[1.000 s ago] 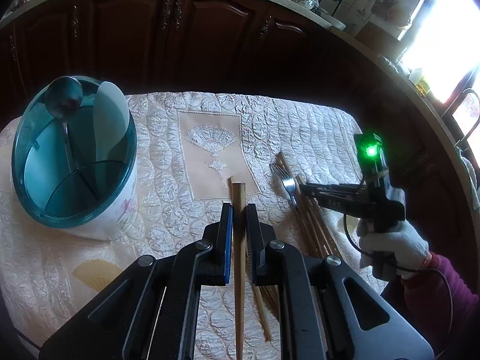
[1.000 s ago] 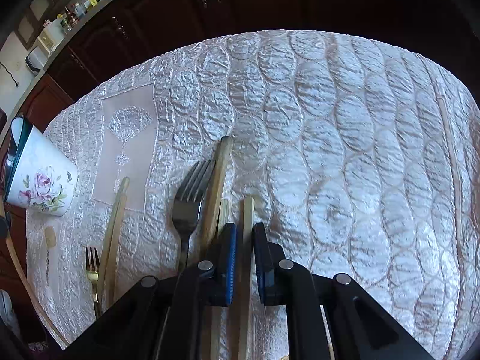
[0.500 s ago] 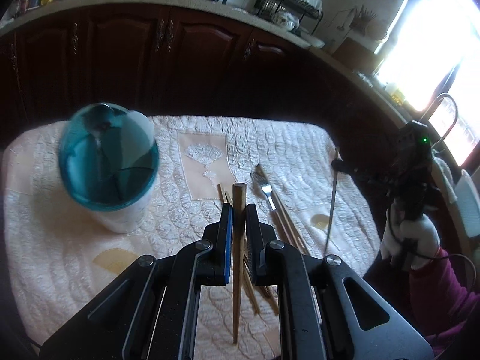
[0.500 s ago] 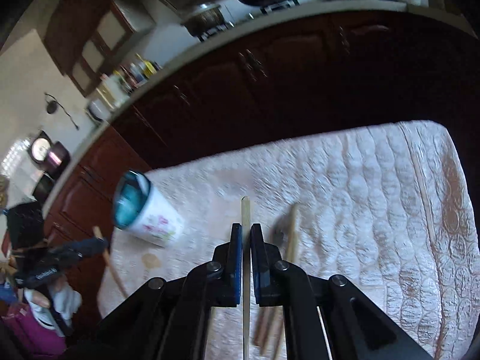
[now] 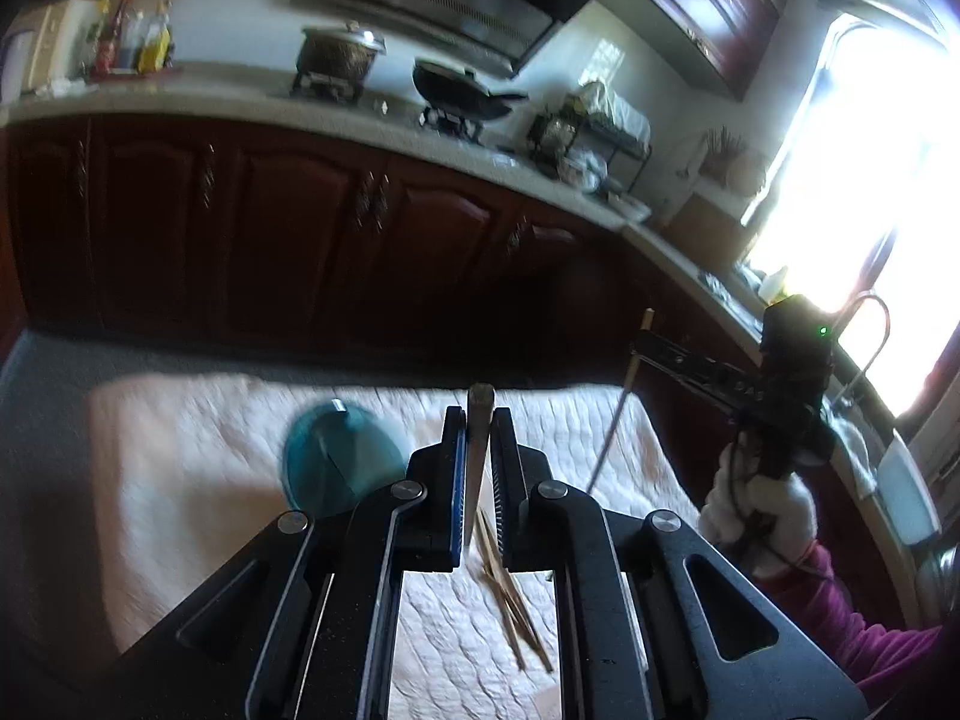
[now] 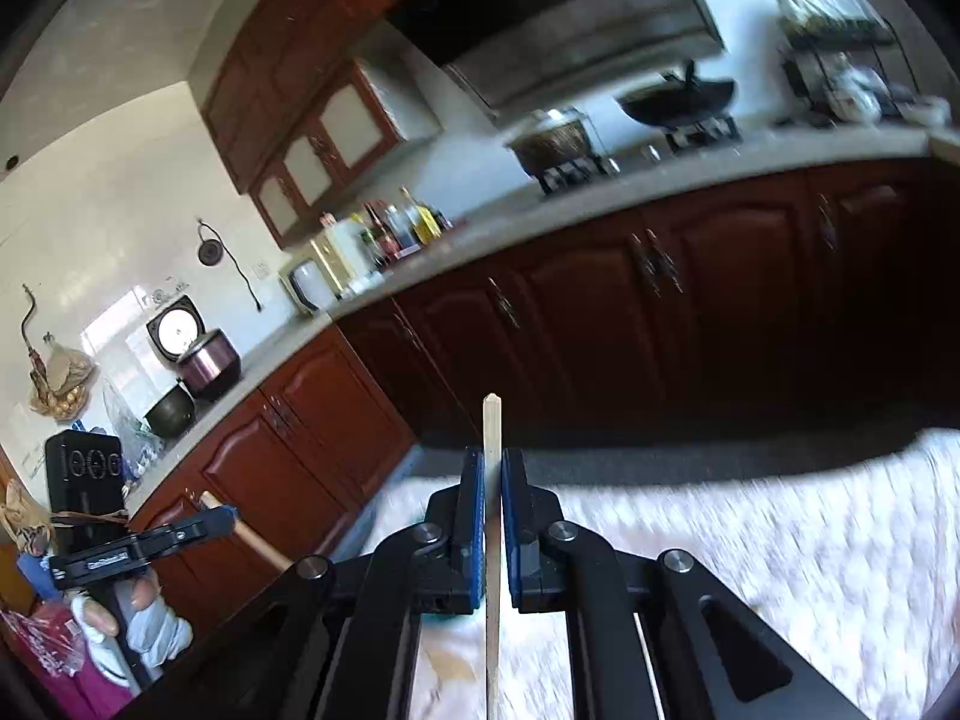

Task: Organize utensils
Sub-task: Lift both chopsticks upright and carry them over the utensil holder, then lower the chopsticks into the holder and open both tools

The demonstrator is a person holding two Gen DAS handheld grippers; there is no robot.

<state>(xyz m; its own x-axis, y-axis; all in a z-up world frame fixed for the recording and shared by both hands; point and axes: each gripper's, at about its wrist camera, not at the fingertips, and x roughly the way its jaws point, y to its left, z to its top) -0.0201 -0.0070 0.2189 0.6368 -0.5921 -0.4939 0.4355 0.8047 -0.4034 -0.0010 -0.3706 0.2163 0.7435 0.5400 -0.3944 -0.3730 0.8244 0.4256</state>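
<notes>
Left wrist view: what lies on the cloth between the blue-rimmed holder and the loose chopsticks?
In the left wrist view, no other utensil shows between the holder and the loose chopsticks; the left gripper, shut on a chopstick, covers most of that stretch of cloth.

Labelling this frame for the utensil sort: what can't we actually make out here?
- Teal holder, left wrist view: motion-blurred, its near side hidden by the left hand-held gripper; contents unreadable.
- Loose chopsticks on the tablecloth, left wrist view: partly behind the gripper body, count unclear; no fork visible.
- Right wrist view: tablecloth smeared; the holder barely shows behind the right hand-held gripper.
- Each held chopstick: lower end cut off or hidden.
</notes>
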